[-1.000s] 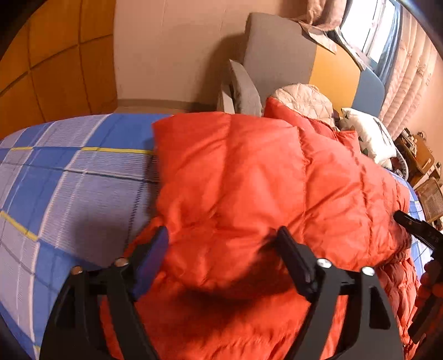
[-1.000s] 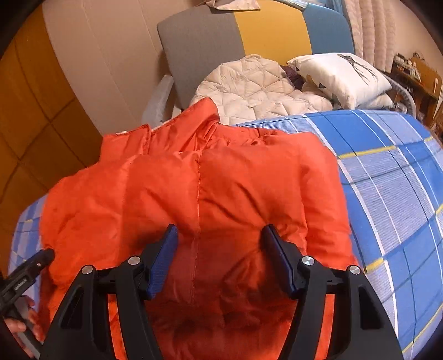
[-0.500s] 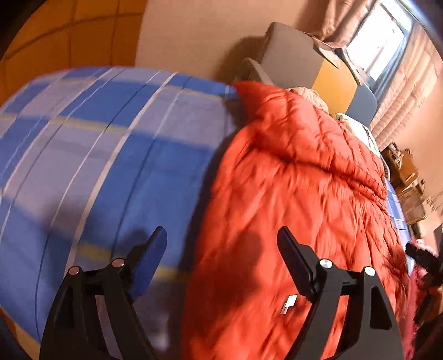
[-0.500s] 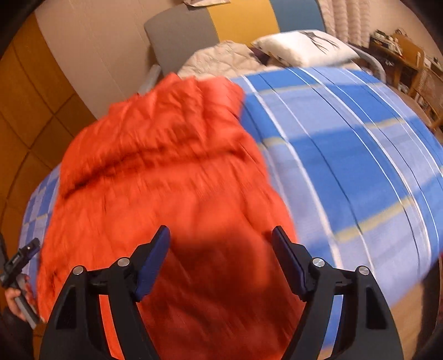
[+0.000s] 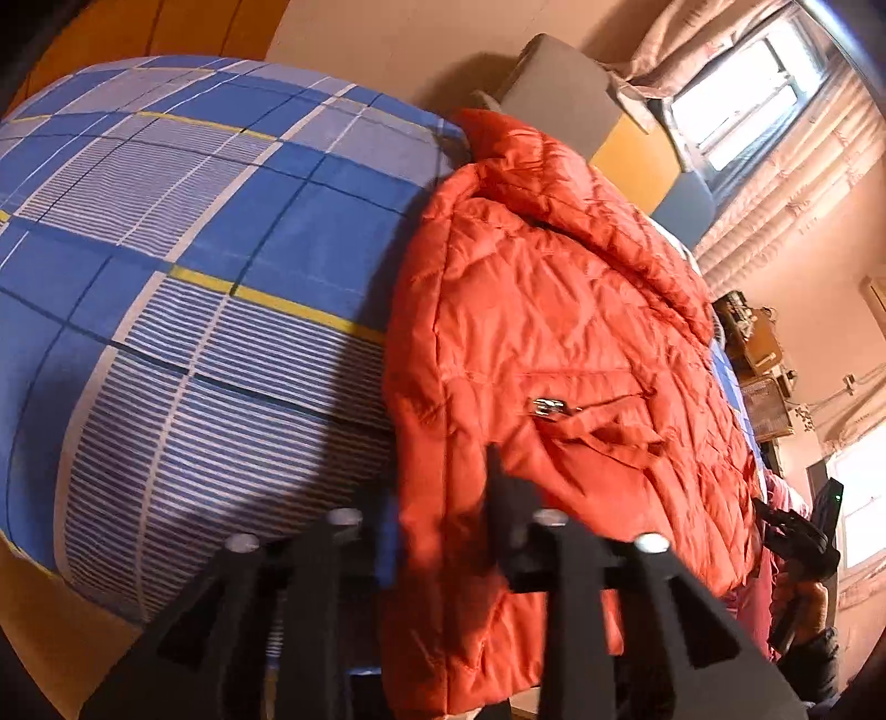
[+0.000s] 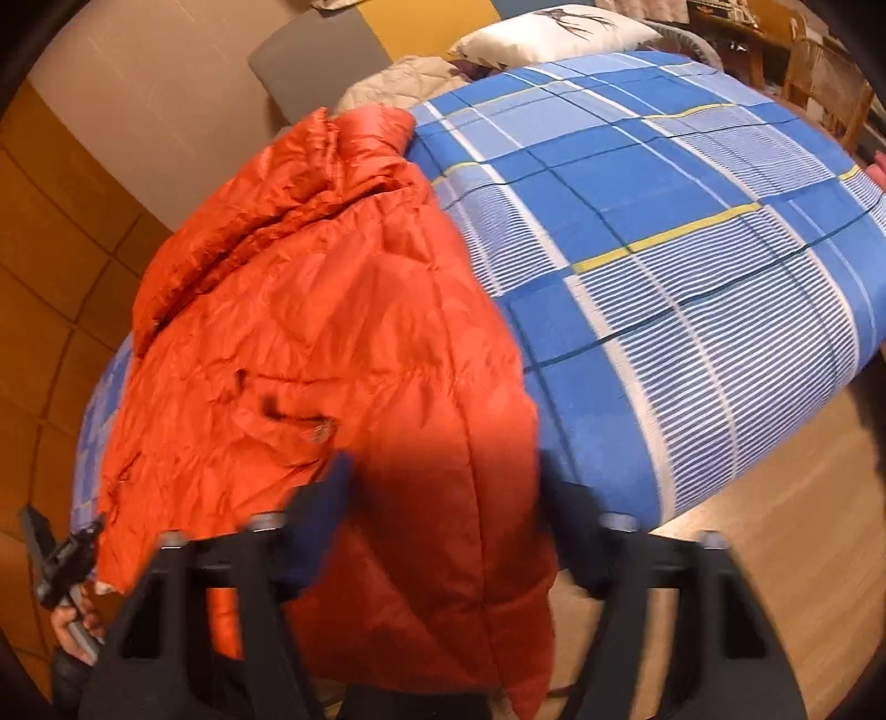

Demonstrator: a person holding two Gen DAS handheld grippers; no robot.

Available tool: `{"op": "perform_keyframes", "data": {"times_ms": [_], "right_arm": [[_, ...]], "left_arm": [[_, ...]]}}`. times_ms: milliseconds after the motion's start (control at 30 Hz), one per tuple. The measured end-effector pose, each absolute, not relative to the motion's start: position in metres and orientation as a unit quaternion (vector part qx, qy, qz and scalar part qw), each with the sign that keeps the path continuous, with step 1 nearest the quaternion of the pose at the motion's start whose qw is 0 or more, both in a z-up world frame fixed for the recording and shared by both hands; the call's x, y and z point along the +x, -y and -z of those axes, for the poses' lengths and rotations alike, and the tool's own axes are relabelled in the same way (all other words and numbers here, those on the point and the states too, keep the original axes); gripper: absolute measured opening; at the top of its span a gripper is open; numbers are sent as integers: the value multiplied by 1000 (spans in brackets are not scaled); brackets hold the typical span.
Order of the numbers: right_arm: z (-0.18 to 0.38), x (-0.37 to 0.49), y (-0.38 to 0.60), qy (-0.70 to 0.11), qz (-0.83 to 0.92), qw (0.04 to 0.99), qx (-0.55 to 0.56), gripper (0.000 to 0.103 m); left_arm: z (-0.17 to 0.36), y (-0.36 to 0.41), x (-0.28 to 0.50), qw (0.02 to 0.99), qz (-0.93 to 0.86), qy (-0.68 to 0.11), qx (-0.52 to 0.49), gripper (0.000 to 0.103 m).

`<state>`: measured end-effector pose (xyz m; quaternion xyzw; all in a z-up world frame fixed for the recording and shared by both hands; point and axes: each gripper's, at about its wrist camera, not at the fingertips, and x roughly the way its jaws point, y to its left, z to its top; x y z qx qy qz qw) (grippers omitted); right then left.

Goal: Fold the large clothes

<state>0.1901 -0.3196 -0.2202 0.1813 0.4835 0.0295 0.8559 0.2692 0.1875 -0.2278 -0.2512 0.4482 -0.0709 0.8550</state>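
The left gripper (image 5: pixel 437 531) has just been closing, and its black jaws now pinch the near left hem of the puffy orange quilted down jacket (image 5: pixel 554 354) where that hem hangs over the near edge of the bed. The right gripper (image 6: pixel 443 515) has also been closing, its jaws narrowed around the jacket's near right hem; whether the pads press the fabric cannot be told through the blur. The jacket lies lengthwise on the blue, white and yellow checked bedsheet (image 6: pixel 664 232), collar at the far end. Beyond the collar sit a beige quilted garment (image 6: pixel 398 83), a white printed pillow (image 6: pixel 548 33) and a grey, yellow and blue headboard (image 5: pixel 626 138).
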Motion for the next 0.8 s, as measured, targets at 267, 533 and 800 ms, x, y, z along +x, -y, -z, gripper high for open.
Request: {"op": "perform_keyframes", "data": {"times_ms": [267, 533, 800], "right_arm": [[201, 167, 313, -475, -51, 868, 136, 14], [205, 153, 320, -484, -68, 859, 150, 16], [220, 146, 347, -479, -65, 850, 207, 68]], "left_arm": [[212, -185, 251, 863, 83, -443, -229, 8], [227, -189, 218, 854, 75, -457, -236, 18], [244, -200, 216, 840, 83, -466, -265, 48]]}}
